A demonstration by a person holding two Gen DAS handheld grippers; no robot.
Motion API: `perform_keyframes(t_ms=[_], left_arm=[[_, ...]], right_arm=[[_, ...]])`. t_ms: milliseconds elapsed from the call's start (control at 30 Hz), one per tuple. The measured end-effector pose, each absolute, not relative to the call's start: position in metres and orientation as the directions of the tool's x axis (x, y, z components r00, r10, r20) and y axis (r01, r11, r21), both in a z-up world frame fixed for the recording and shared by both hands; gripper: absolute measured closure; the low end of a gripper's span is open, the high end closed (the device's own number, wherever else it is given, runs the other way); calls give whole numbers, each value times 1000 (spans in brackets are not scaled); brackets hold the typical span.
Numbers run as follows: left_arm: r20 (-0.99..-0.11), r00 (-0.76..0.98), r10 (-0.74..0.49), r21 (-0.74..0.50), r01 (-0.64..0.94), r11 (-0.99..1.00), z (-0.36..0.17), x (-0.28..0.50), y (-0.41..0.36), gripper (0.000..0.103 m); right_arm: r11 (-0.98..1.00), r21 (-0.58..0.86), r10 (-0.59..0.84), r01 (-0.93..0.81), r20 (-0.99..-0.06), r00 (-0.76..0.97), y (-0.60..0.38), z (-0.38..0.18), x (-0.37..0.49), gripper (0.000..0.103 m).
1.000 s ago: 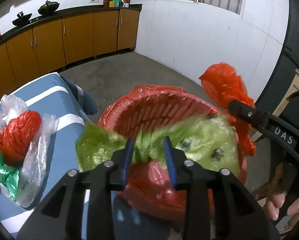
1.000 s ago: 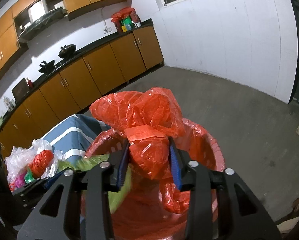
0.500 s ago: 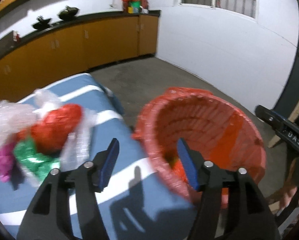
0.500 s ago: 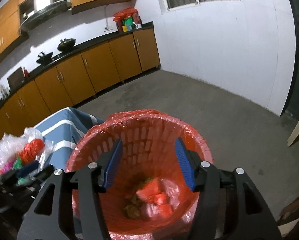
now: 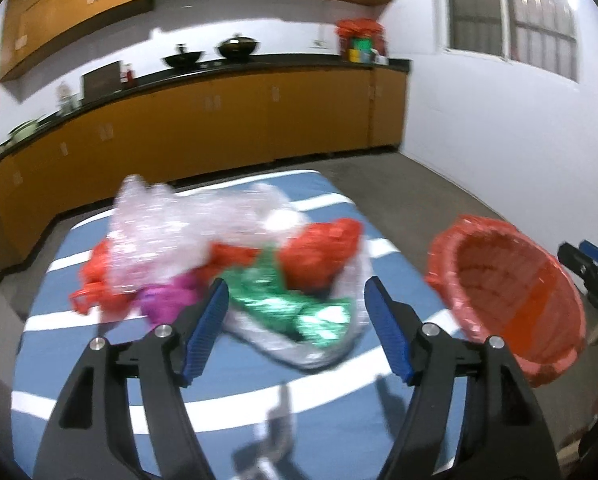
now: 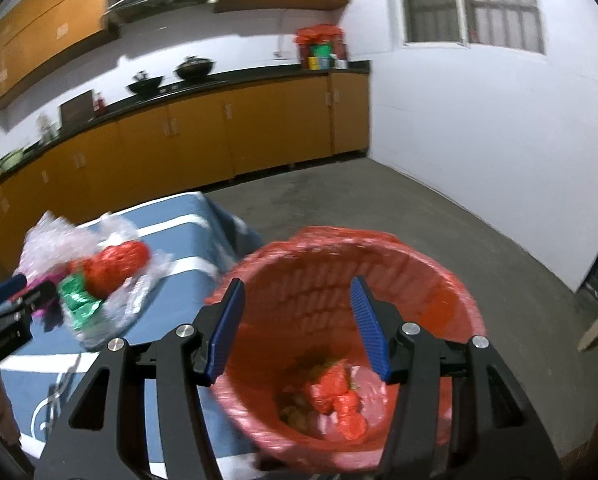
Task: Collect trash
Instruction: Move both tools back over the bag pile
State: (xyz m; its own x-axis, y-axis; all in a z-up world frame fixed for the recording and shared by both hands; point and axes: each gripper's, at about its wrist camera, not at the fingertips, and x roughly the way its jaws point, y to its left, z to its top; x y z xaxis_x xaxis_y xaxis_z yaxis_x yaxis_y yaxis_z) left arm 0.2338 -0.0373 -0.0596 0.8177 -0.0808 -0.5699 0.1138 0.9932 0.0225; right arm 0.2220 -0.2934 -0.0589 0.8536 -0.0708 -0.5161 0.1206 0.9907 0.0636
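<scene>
A pile of trash lies on the blue striped table [image 5: 99, 360]: clear crinkled plastic [image 5: 171, 216], a red bag [image 5: 319, 248], a green foil bag [image 5: 291, 308] and a magenta scrap [image 5: 165, 300]. My left gripper [image 5: 297, 282] hovers just short of the pile, empty, its jaws still opening. The basket with a red liner [image 5: 511, 280] stands to the right of the table. My right gripper [image 6: 297, 281] hangs open and empty over the basket [image 6: 339, 264]. A crumpled red bag [image 6: 335, 392] and greenish scraps lie at the bottom.
Orange cabinets under a dark counter [image 5: 219, 120] run along the far wall, with woks and a red bag on top. A white wall [image 6: 479, 120] with a window closes the right side. Bare concrete floor [image 6: 379, 200] lies beyond the basket.
The left gripper let the green bag go into the basket, opened wide and swung left to the pile on the table. The right gripper opened; its red bag dropped into the basket.
</scene>
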Motion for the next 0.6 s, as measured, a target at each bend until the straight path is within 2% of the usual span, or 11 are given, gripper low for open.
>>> perform_keyframes(t_ms=[600], left_arm=[[-524,828,200,1,-235,972,-49,217,135,33]], right_arm=[[942,74,323,-327,-471,821,-99,-18,287,47]])
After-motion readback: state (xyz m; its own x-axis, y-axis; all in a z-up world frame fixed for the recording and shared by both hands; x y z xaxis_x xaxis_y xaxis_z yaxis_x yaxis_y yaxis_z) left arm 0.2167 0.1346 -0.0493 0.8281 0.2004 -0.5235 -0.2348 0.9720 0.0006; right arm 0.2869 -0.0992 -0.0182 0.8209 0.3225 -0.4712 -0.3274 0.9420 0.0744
